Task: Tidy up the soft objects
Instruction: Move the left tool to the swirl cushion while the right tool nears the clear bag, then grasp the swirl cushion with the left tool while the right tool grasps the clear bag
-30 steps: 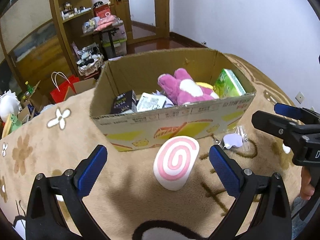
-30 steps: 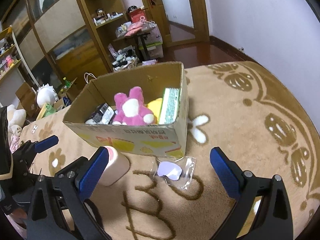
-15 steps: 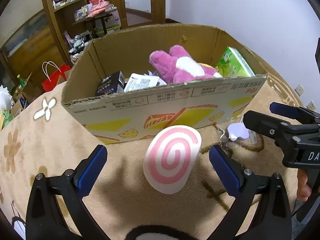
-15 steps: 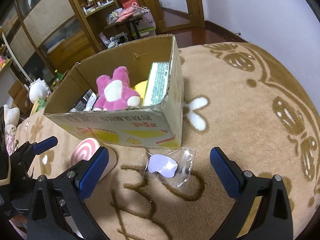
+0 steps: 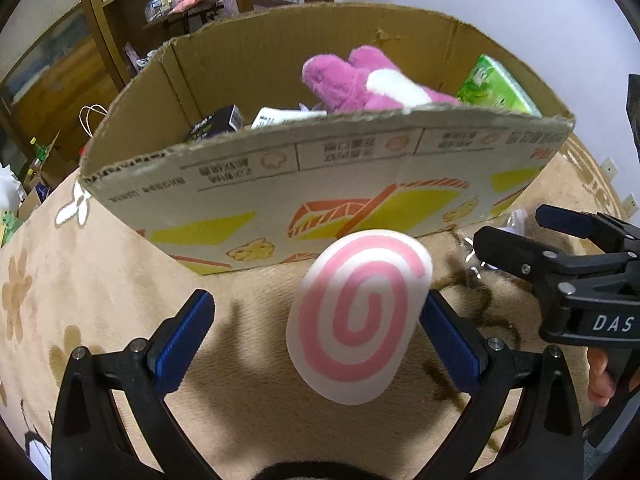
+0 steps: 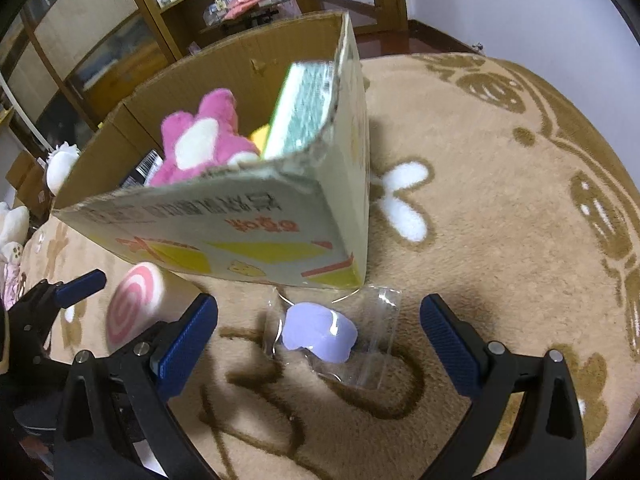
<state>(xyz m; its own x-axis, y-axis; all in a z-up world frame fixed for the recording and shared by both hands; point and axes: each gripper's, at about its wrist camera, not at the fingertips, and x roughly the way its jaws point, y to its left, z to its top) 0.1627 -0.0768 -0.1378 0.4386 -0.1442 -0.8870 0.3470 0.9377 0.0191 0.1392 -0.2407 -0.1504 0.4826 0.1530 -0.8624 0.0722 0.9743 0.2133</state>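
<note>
My left gripper (image 5: 316,328) is spread wide around the swirl cushion (image 5: 358,314); the right pad looks to be right at its edge, though I can't tell if it's touching, and the left pad is well clear. My right gripper (image 6: 318,338) is wide open too, hovering over the clear bag (image 6: 340,336), nothing grasped. The bag shows a soft lilac lump inside, shape hard to read through the glare. The cushion is white with a pink spiral, standing tilted on the rug (image 6: 500,200) just in front of the cardboard box (image 5: 320,184). Inside the box, the pink plush toy (image 5: 360,80) and green pack (image 5: 496,88) are partly hidden by the front wall, and the smaller items there are too blurred to name
</note>
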